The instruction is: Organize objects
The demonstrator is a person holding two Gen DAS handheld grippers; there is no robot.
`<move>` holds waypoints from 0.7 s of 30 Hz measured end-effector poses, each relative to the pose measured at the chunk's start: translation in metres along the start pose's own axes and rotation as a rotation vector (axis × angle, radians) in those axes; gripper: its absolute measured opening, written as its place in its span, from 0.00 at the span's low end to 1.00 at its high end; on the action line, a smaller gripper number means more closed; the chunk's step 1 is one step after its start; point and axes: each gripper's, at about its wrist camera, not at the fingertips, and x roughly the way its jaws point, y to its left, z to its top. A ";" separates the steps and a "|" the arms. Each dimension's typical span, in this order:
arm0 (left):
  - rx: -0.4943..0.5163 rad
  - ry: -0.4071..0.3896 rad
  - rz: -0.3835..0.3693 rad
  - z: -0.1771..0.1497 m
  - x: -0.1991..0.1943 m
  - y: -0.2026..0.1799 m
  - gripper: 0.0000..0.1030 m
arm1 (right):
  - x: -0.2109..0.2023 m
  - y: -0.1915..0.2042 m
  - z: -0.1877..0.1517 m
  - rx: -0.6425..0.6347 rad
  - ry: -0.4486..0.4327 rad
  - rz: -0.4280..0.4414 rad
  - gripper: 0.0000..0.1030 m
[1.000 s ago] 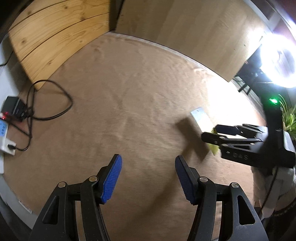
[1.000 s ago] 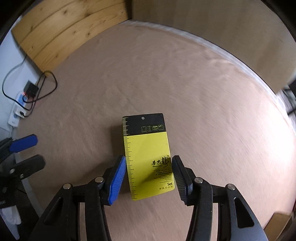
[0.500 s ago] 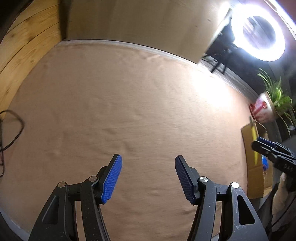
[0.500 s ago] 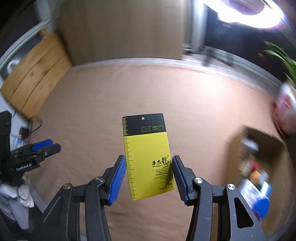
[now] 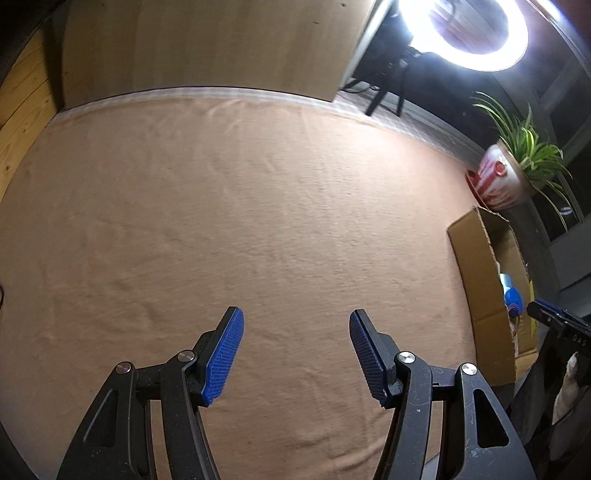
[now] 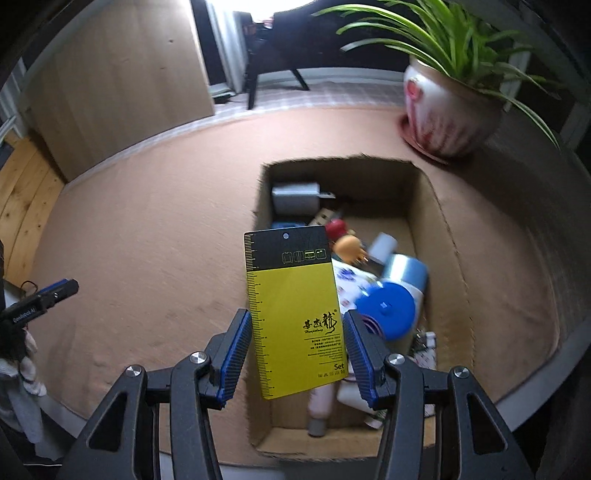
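Observation:
A yellow and black card (image 6: 295,317) with a ruler scale on its edge stands upright between the blue pads of my right gripper (image 6: 295,354), which is shut on it. The card hangs over the left part of an open cardboard box (image 6: 447,229) that holds several items, among them a blue-lidded bottle (image 6: 388,306) and a white charger (image 6: 295,197). My left gripper (image 5: 295,354) is open and holds nothing, above bare tan cloth (image 5: 221,240). The left wrist view shows the box (image 5: 476,266) at the far right, with the right gripper's tip (image 5: 554,317) beside it.
A potted plant (image 6: 447,110) in a red and white pot stands just beyond the box. A ring light (image 5: 465,33) glares at the top right. A wooden panel (image 5: 203,48) rises behind the cloth's far edge. The left gripper's tip (image 6: 55,291) shows at the left.
Both grippers swung to the right across the cloth. The right one lifted the card off the cloth and carried it over the box. The cables and power strip have left the left view.

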 end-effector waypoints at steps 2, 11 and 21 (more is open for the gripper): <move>0.014 -0.001 -0.004 0.001 0.001 -0.007 0.61 | 0.000 -0.006 -0.004 0.018 0.006 0.004 0.46; 0.037 -0.014 0.000 0.003 -0.006 -0.017 0.61 | -0.001 -0.010 -0.012 0.072 0.007 -0.021 0.56; 0.035 -0.049 0.019 0.000 -0.027 -0.011 0.61 | -0.023 0.034 -0.004 -0.021 -0.069 -0.055 0.56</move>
